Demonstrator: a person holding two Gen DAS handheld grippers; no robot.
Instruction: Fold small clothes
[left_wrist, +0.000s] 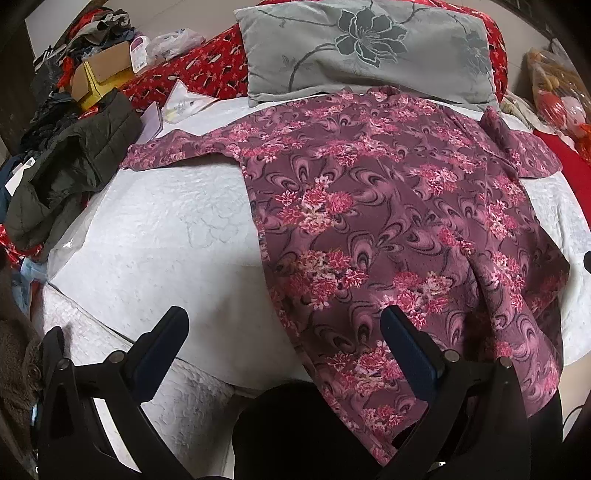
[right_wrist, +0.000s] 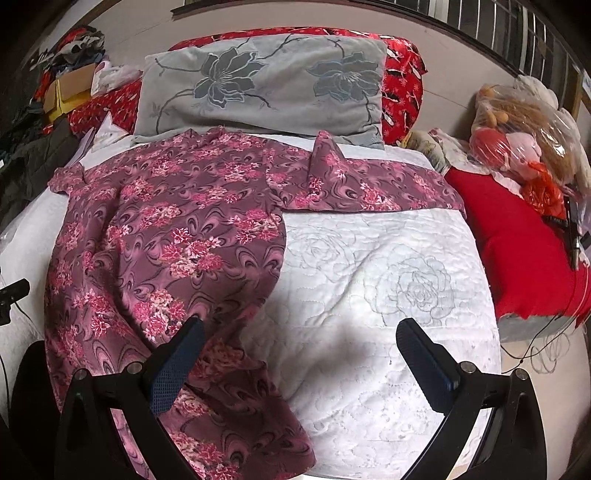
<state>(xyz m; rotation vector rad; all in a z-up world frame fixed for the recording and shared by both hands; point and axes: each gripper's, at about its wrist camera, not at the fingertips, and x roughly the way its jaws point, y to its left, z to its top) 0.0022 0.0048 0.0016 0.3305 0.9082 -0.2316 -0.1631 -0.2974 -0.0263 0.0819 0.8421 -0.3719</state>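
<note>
Both grippers, left (left_wrist: 284, 325) and right (right_wrist: 301, 334), hovered spread and empty near the bed's (right_wrist: 388, 280) foot; the floral garment (left_wrist: 388, 206) lay lengthwise toward the pillow (right_wrist: 258, 85), between them.

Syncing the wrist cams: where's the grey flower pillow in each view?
Left wrist: grey flower pillow sits top centre-right, just above the floral garment's collar end.
Right wrist: the pillow sits top centre-left, again right behind the garment.
Shared landmark: the red patterned bedding behind the pillow, against the wall.
</note>
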